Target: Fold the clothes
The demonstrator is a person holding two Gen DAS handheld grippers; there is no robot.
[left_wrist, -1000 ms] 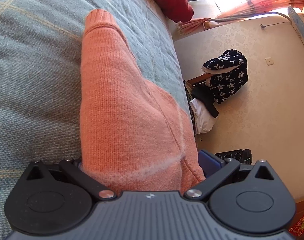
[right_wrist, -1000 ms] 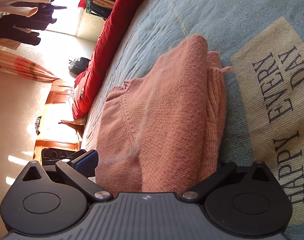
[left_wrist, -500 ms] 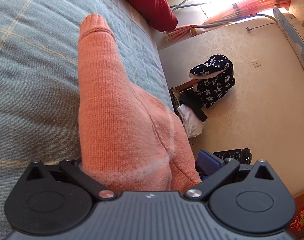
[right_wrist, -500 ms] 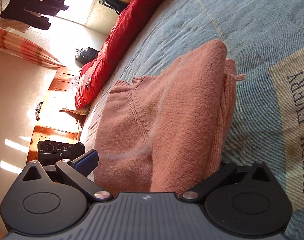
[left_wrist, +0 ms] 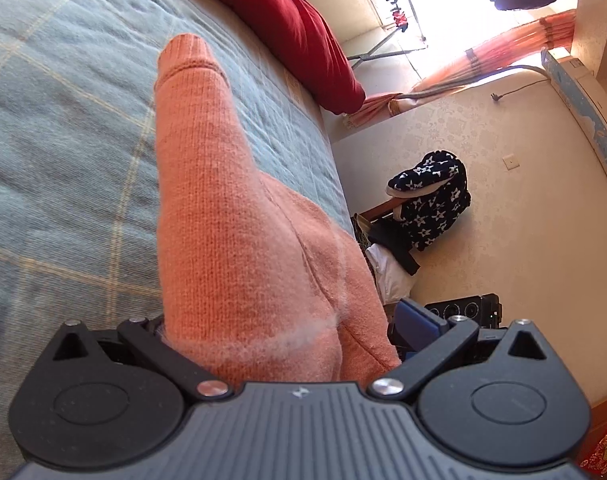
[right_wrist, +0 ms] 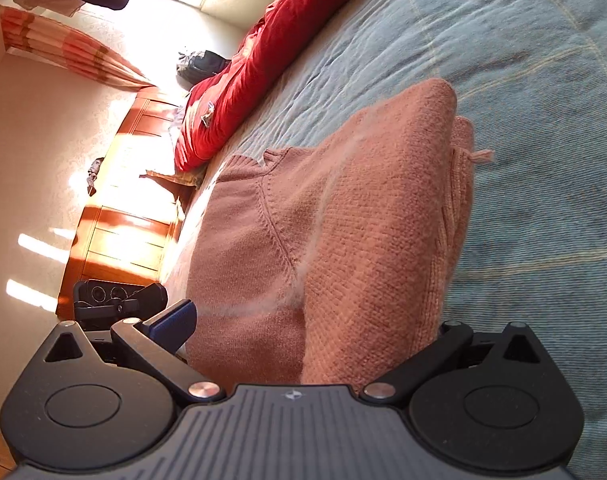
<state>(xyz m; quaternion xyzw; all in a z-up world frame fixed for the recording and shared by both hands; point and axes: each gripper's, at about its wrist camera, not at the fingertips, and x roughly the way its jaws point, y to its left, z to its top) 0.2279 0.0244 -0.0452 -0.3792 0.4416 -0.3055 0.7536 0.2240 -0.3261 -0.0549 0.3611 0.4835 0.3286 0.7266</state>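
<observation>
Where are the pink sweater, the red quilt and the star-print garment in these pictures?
pink sweater (left_wrist: 231, 240): left wrist view, on the knit body beyond the gripper.
red quilt (right_wrist: 247, 80): right wrist view, on its bunched middle along the bed's edge.
star-print garment (left_wrist: 435, 196): left wrist view, on its dark patterned front.

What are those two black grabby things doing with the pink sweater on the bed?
A person is folding clothes with a gripper in each hand. Both the left gripper and the right gripper are clamped on one edge of the salmon-pink knitted sweater, which lies on the blue bedspread. The sweater is already doubled over, with a sleeve stretched out along the bed. A red duvet is bunched up at the far edge of the bed.
</observation>
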